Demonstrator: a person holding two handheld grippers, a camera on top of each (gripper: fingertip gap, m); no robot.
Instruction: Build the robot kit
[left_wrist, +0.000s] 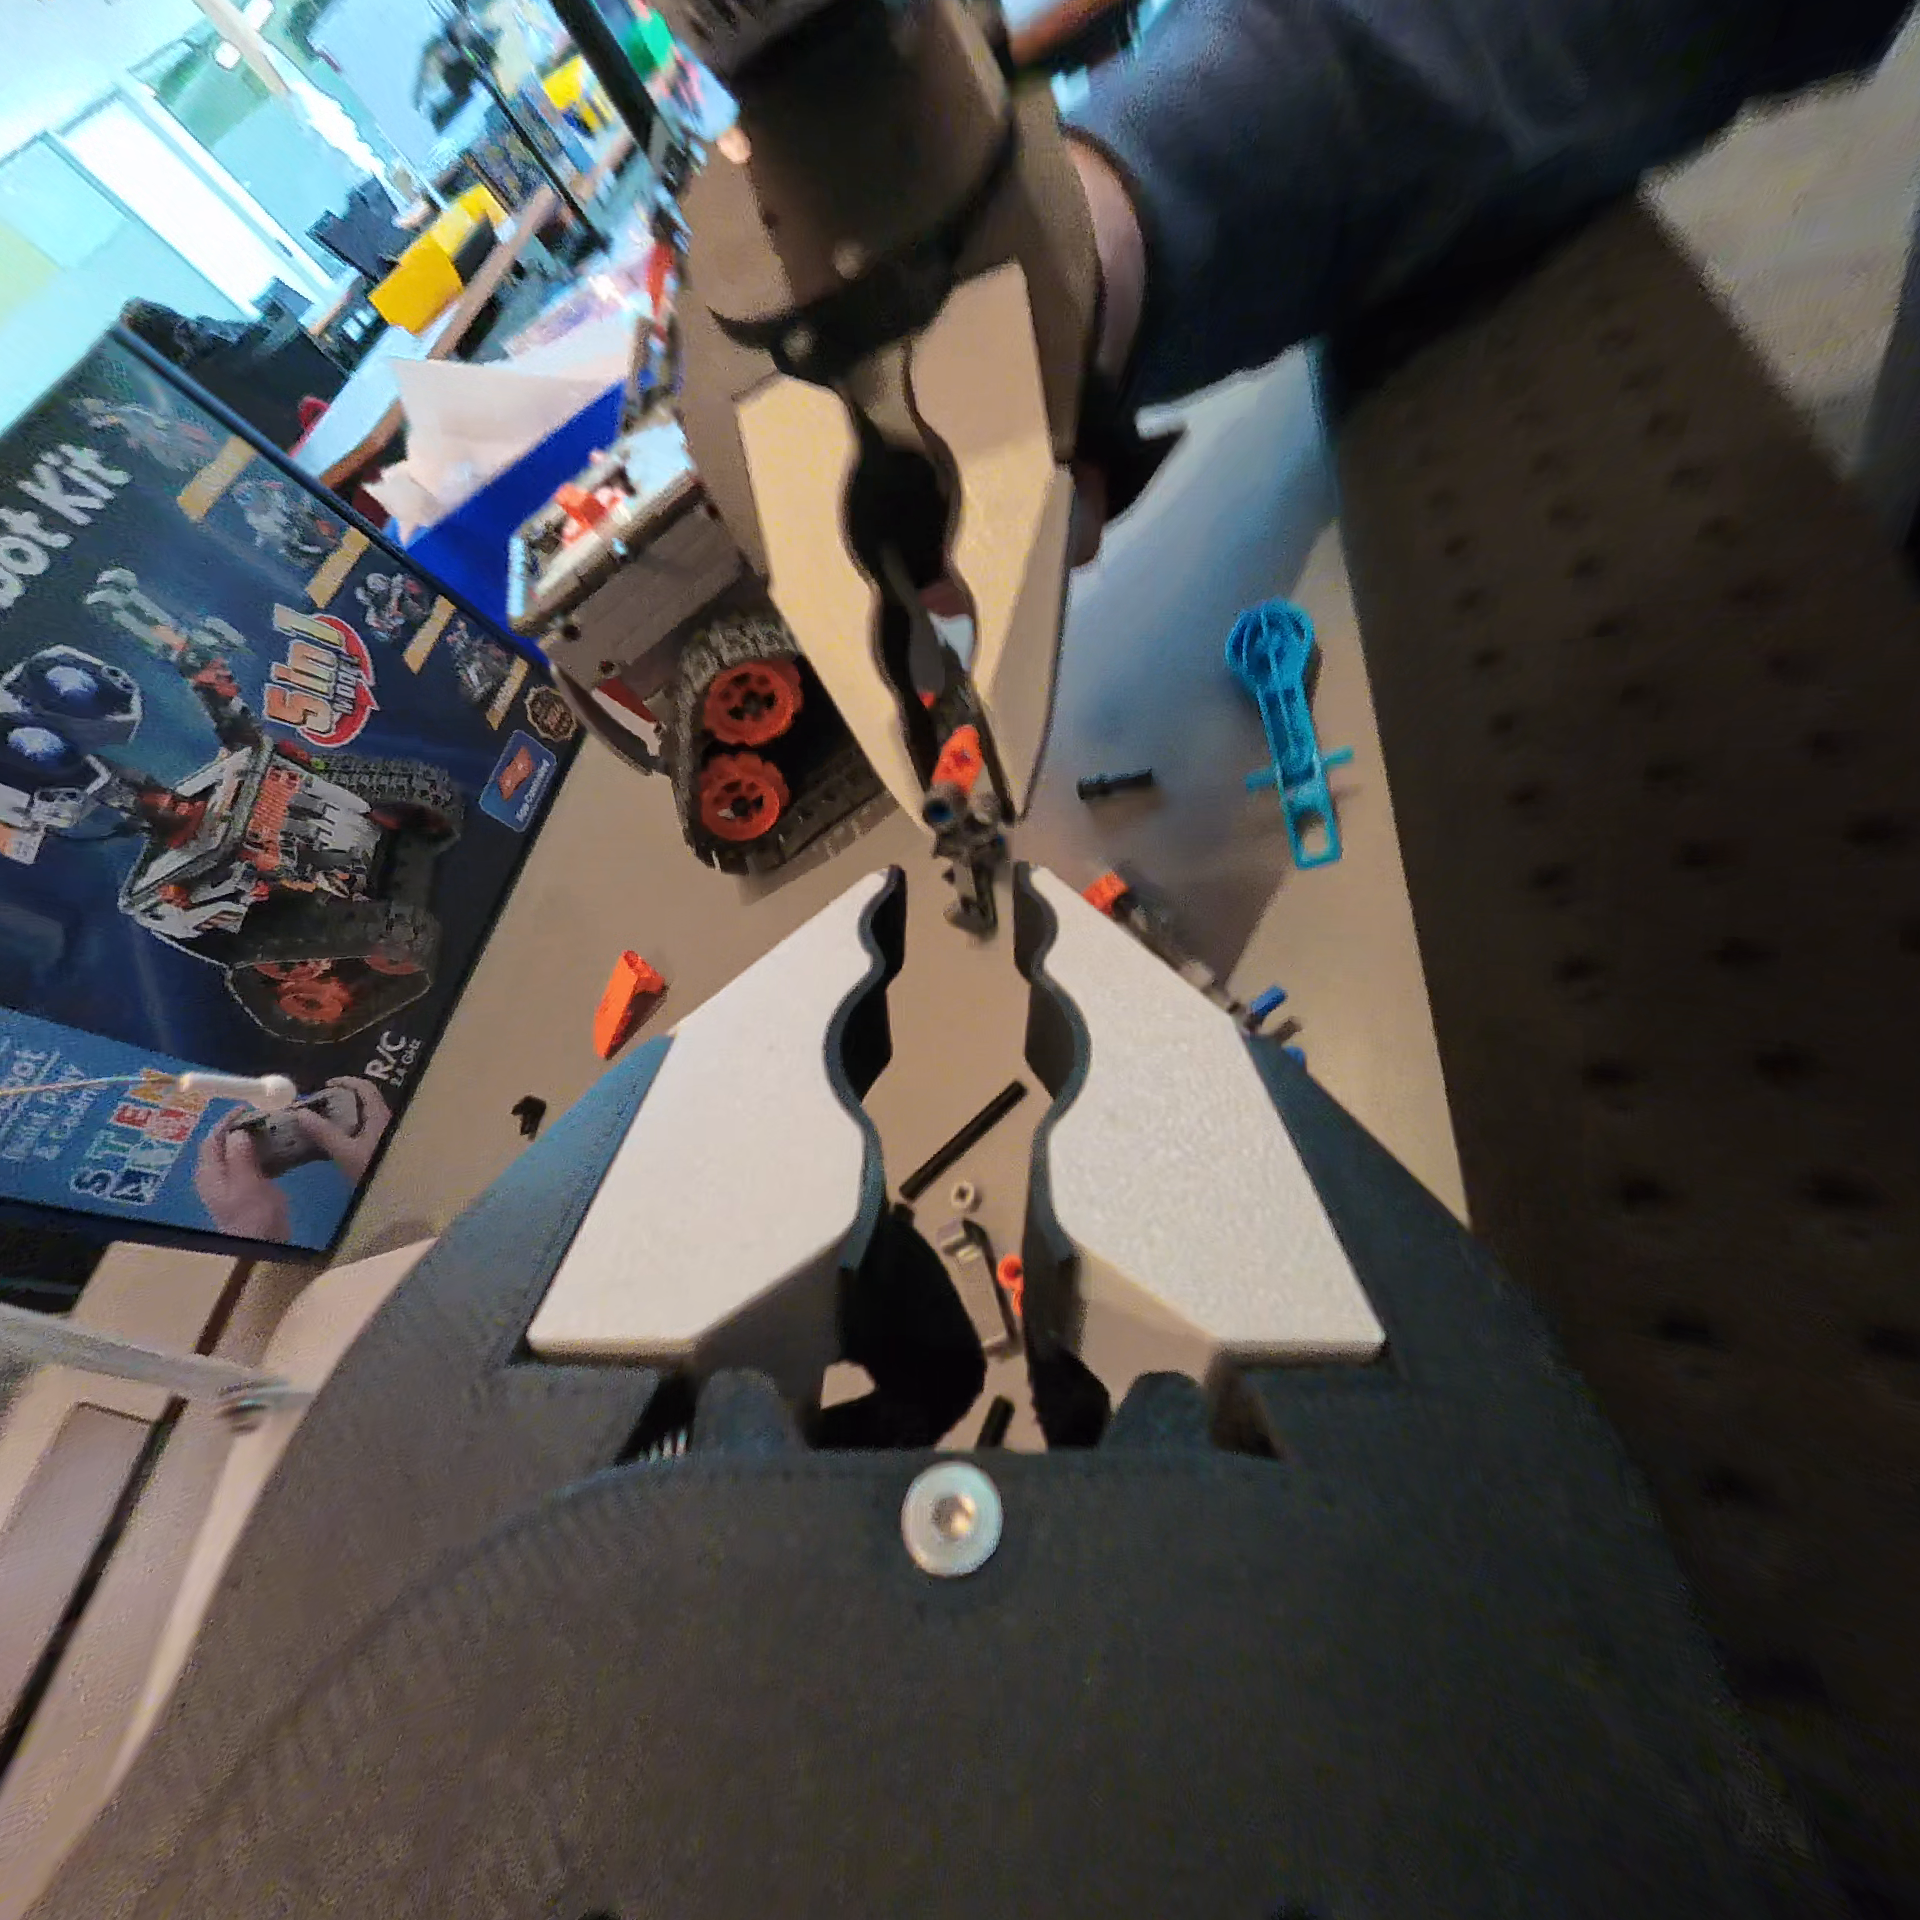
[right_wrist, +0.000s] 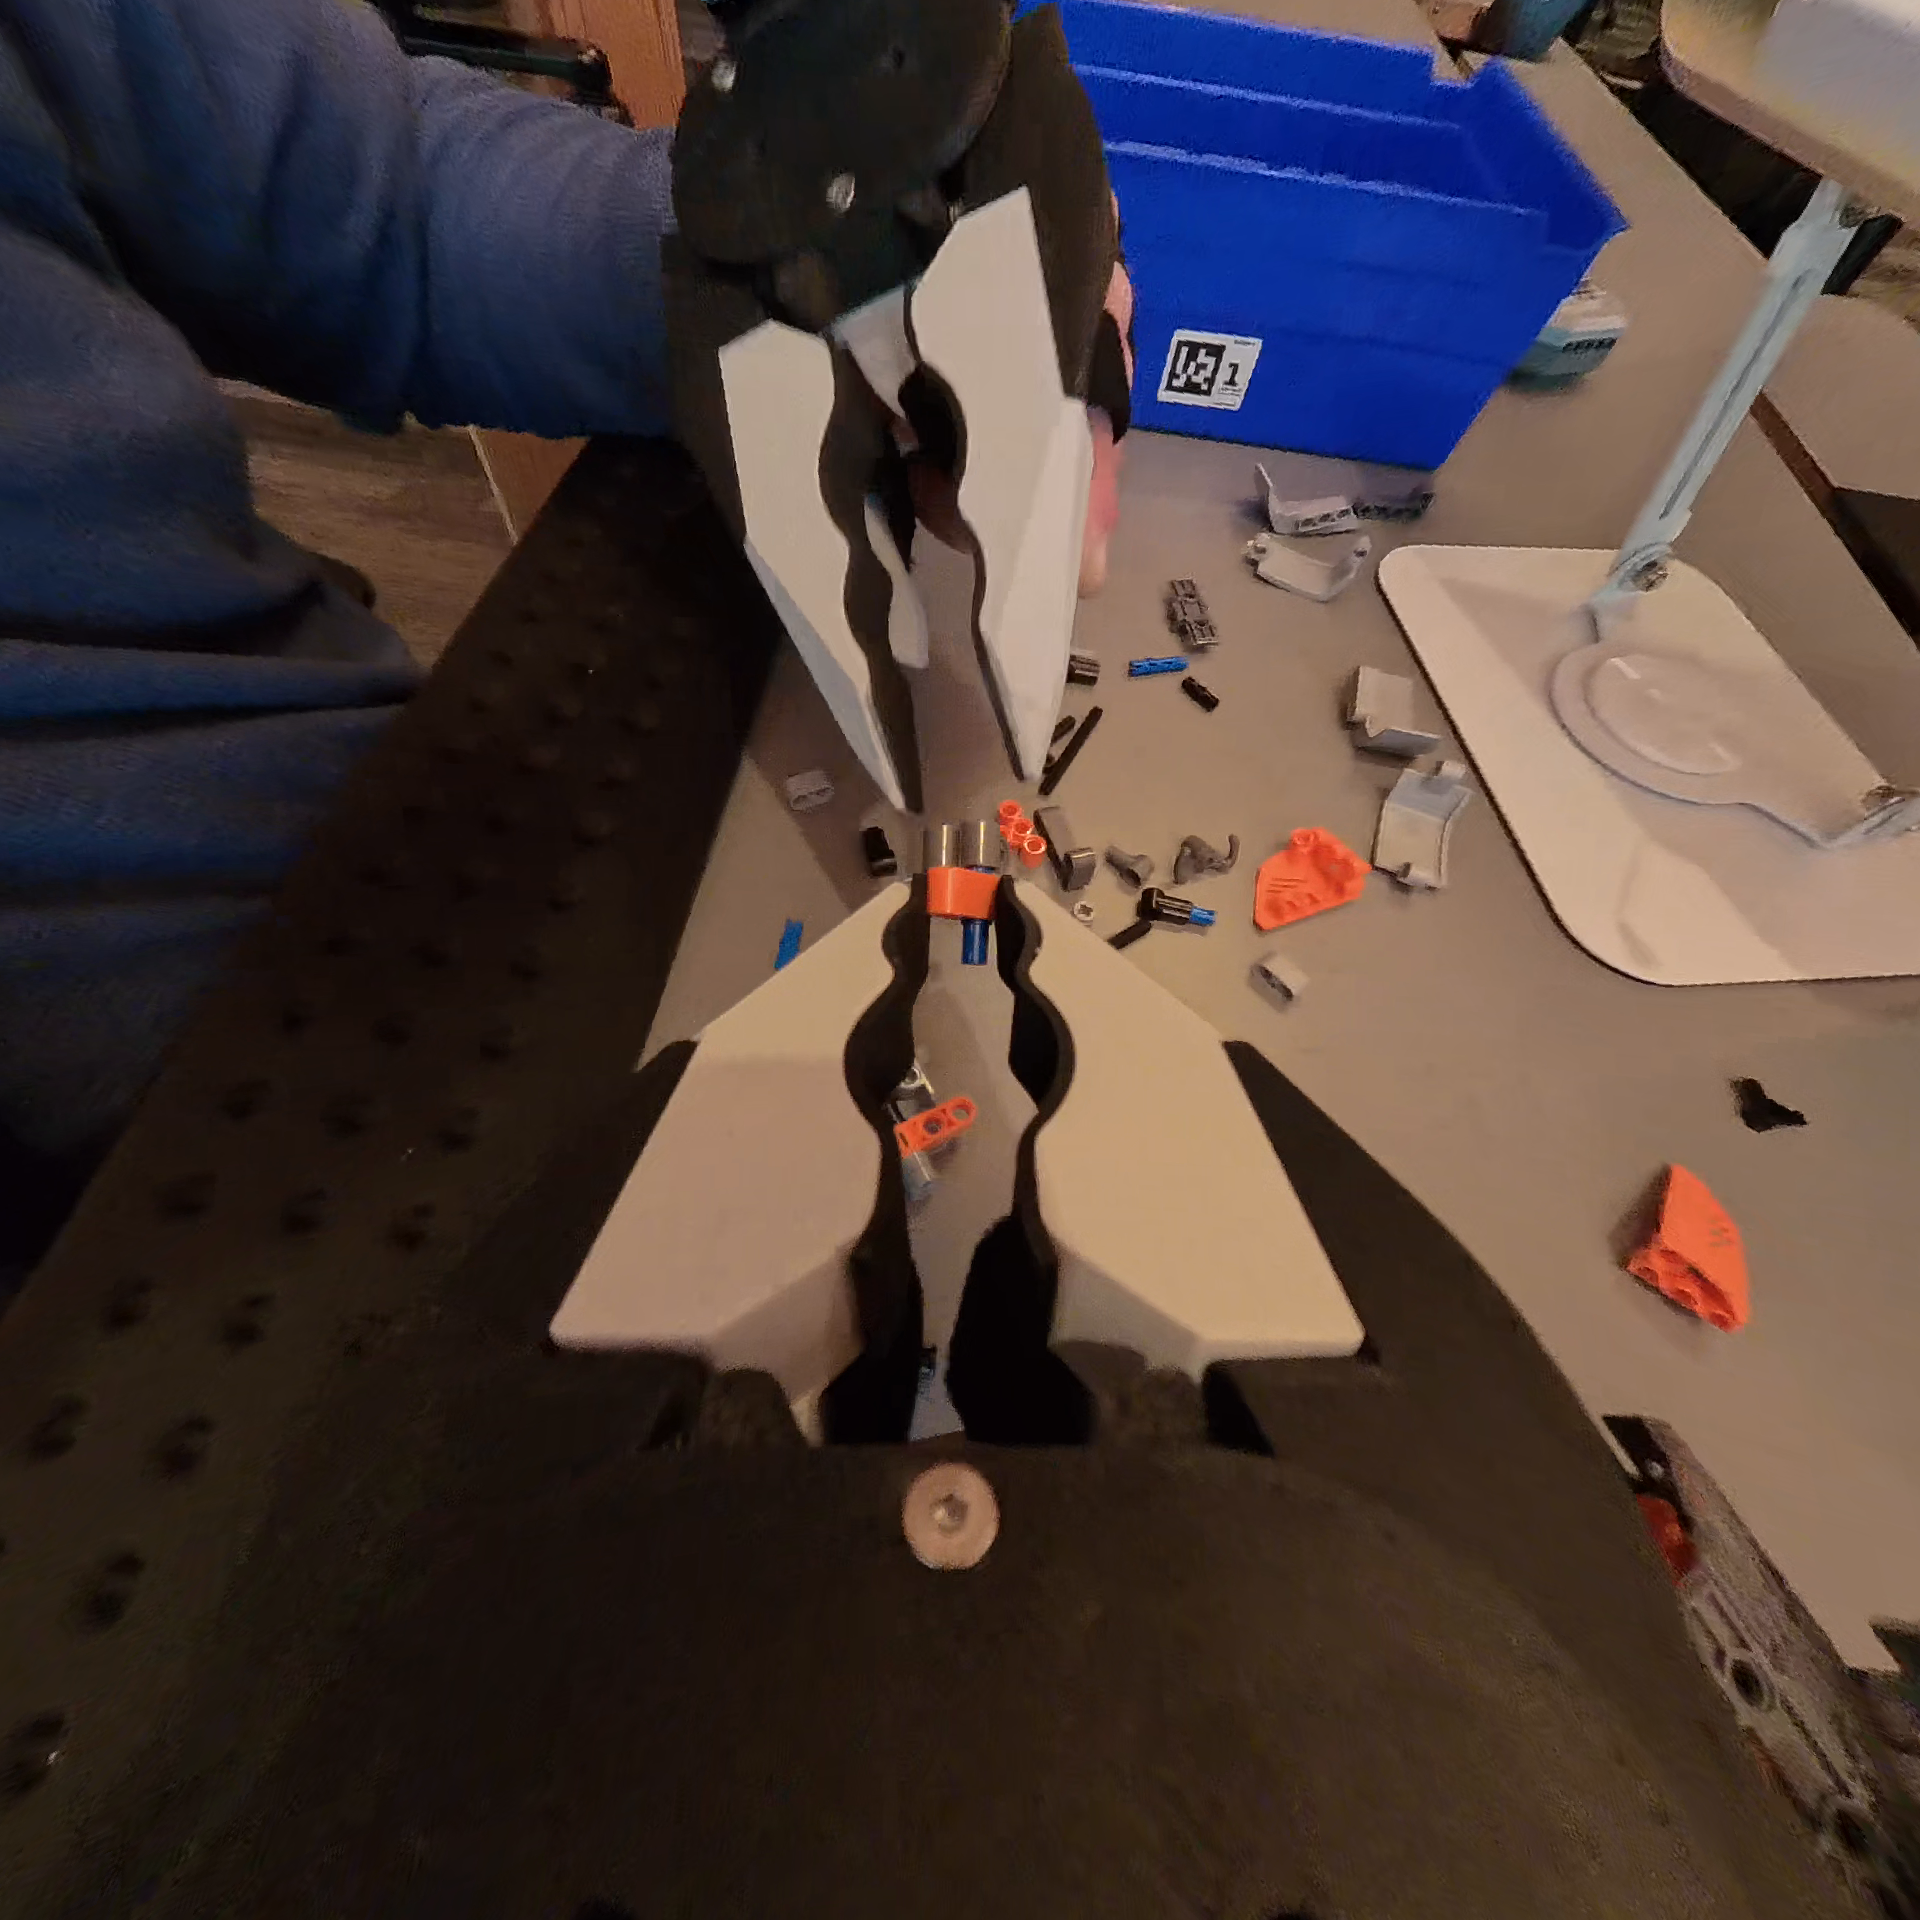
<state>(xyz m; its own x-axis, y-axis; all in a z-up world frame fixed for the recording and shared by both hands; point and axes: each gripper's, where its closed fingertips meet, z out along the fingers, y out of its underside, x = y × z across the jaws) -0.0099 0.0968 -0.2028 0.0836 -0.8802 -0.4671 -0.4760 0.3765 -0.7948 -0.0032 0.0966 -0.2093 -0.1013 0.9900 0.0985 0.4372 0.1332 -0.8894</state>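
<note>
Both grippers meet tip to tip over the grey table (right_wrist: 1455, 1091). Right gripper (right_wrist: 958, 902) pinches a small assembly (right_wrist: 958, 883) at its fingertips: orange piece clamped, grey cylinders toward the left gripper (right_wrist: 966, 795), blue pin back toward the camera, its long axis along the fingers. Left gripper's fingers stand slightly apart, empty, just short of the assembly. Around lie a blue bin (right_wrist: 1351, 239), a tracked vehicle (left_wrist: 727, 717), a kit box (left_wrist: 229, 790) and loose orange and grey parts (right_wrist: 1307, 875).

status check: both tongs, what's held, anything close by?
Right tongs shut on small orange-and-grey brick assembly. Left tongs open, tips just short of it. Loose bricks on table below.
</note>
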